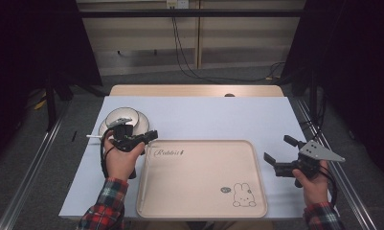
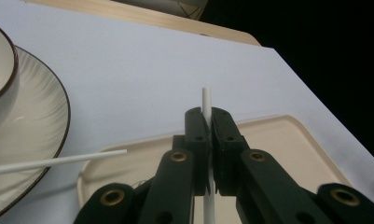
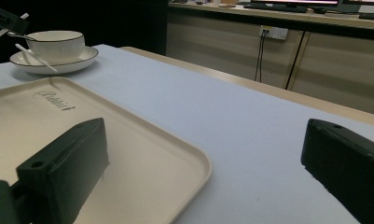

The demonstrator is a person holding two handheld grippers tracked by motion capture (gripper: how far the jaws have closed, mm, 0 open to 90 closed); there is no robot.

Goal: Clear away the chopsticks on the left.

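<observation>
Two sets of fingers are mine, and both are over the white-covered table (image 1: 199, 120). The largest thing on it is the cream tray (image 1: 201, 179), lying flat near my edge, with a small rabbit drawing (image 1: 243, 195) in one corner and a line of script at another. Behind the tray's left corner stands a ribbed saucer (image 1: 142, 122) with a dark rim, and a bowl (image 1: 121, 116) sits in it.

My left fingers (image 2: 206, 122) hover over the tray's near-left corner, just beside the saucer, and they are clamped tight on a thin white stick (image 2: 206, 100), which pokes out past the tips and runs back down between them. A second white stick (image 2: 58, 161) leans on the saucer's rim, its free end reaching toward the tray.

My right fingers (image 1: 279, 149) hang at the right side of the tray, spread wide apart with nothing between them, well apart from the sticks.
</observation>
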